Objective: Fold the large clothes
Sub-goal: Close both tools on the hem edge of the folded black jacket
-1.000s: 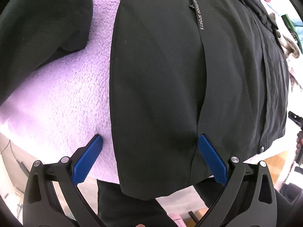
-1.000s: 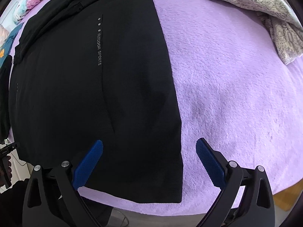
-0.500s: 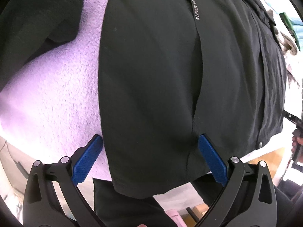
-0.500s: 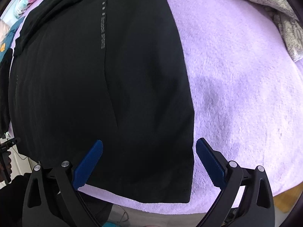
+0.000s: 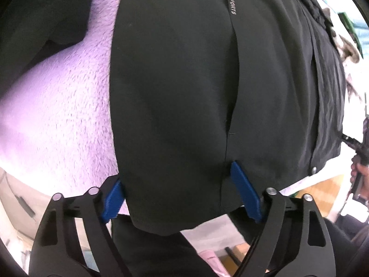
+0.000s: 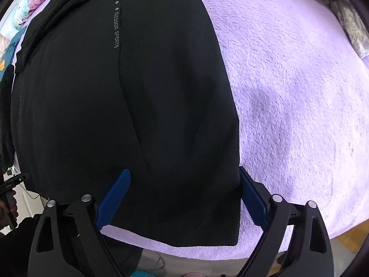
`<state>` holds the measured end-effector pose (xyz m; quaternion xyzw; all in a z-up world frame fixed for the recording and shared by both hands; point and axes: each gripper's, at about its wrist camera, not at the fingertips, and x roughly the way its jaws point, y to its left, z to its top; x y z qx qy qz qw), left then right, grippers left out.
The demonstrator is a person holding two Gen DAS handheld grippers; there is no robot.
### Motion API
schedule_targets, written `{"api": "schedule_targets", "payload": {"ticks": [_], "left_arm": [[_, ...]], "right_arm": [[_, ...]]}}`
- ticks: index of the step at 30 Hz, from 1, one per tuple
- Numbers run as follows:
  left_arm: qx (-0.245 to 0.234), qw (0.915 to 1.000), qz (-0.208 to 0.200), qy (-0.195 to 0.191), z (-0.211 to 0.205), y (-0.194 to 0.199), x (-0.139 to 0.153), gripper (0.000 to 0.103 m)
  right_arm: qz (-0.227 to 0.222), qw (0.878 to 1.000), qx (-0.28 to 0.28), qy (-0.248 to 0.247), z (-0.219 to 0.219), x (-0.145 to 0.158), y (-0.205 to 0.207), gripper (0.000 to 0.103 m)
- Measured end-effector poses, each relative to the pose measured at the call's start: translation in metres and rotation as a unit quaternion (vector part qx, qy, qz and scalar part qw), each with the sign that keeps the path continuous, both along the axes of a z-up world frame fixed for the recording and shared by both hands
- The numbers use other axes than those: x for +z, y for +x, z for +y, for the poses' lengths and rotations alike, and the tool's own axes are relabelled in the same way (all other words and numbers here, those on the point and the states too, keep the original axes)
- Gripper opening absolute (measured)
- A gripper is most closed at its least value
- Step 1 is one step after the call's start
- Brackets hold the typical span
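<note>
jacket (image 5: 175,92) — top cut off by frame | grey throw (image 6: 352,23) — only a corner shows

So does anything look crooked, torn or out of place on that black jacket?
Nothing stands out. The black fabric jacket lies flat on the fluffy lilac blanket, its hem straight, no tears visible.

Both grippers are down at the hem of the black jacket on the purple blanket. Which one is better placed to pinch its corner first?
Left, narrowly. The left gripper straddles the black jacket at its corner, its jaws just closing, one pad at the side edge. The right gripper also straddles its corner, jaws closing but wider.
</note>
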<state>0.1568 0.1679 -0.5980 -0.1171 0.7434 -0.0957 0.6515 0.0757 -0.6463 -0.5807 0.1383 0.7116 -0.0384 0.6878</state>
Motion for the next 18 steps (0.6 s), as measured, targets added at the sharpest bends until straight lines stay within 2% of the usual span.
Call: {"api": "schedule_targets", "payload": {"ticks": [3,5,8,10,14,18], "left_arm": [[0.007,0.9999,0.009,-0.006,0.010,0.005,0.000,0.067],[0.008,0.9999,0.015,0.004,0.014,0.006,-0.001,0.054],[0.006,0.9998,0.018,0.006,0.015,0.009,0.003,0.043],[0.003,0.9998,0.019,0.008,0.013,0.010,0.005,0.039],[0.010,0.9996,0.025,-0.007,0.011,0.008,0.009,0.022],[0.022,0.9990,0.030,-0.026,0.013,0.007,0.012,0.014]], "right_arm": [[0.000,1.000,-0.001,0.000,-0.002,-0.001,-0.001,0.078],[0.001,1.000,-0.001,0.001,-0.003,-0.001,-0.002,0.070],[0.001,1.000,0.001,0.000,-0.003,0.000,-0.004,0.064],[0.000,1.000,0.000,0.003,-0.002,-0.001,-0.005,0.062],[0.002,1.000,0.000,0.016,0.004,-0.005,-0.003,0.038],[0.006,1.000,-0.008,0.029,0.011,-0.011,0.003,0.016]]}}
